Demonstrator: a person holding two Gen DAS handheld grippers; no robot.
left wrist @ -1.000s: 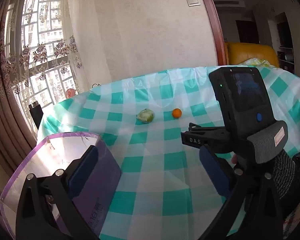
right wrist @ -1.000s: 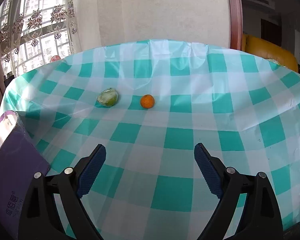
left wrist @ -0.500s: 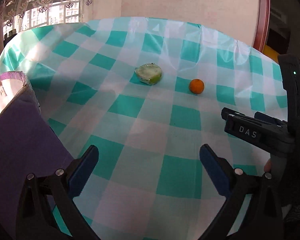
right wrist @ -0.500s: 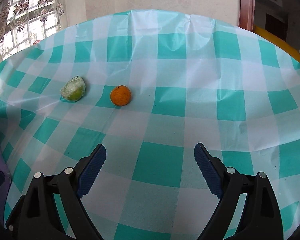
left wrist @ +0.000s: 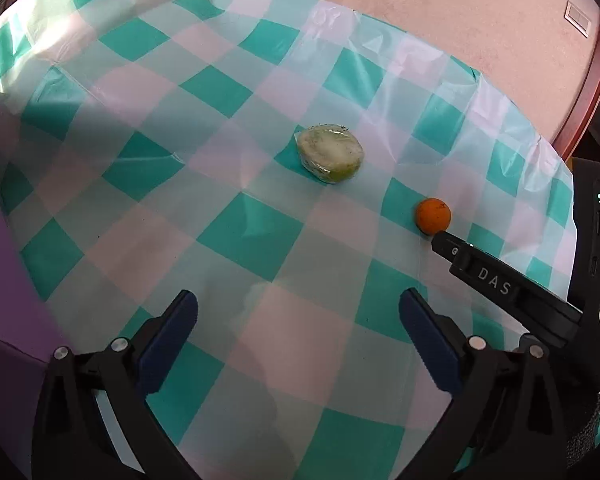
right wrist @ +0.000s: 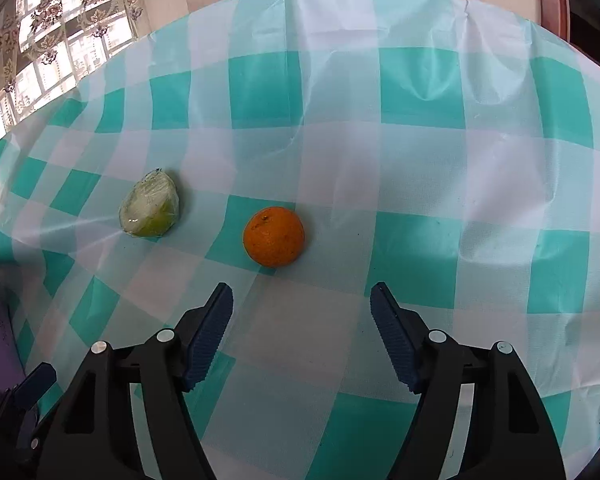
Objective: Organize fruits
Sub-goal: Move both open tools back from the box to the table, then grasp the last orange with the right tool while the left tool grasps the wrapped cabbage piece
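The right gripper (right wrist: 302, 312) points down at the small round orange fruit (right wrist: 274, 236) lying on the teal-and-white checked plastic tablecloth (right wrist: 420, 160), just ahead of its fingertips and a touch left of centre; its jaws have just been closing, with nothing between them yet. The left gripper (left wrist: 298, 320) hangs spread wide and empty, with the plastic-wrapped pale green cut fruit (left wrist: 330, 154) well ahead of it, so the right hand looks nearer its fruit. White letters "DAS" show on the right gripper's black finger.
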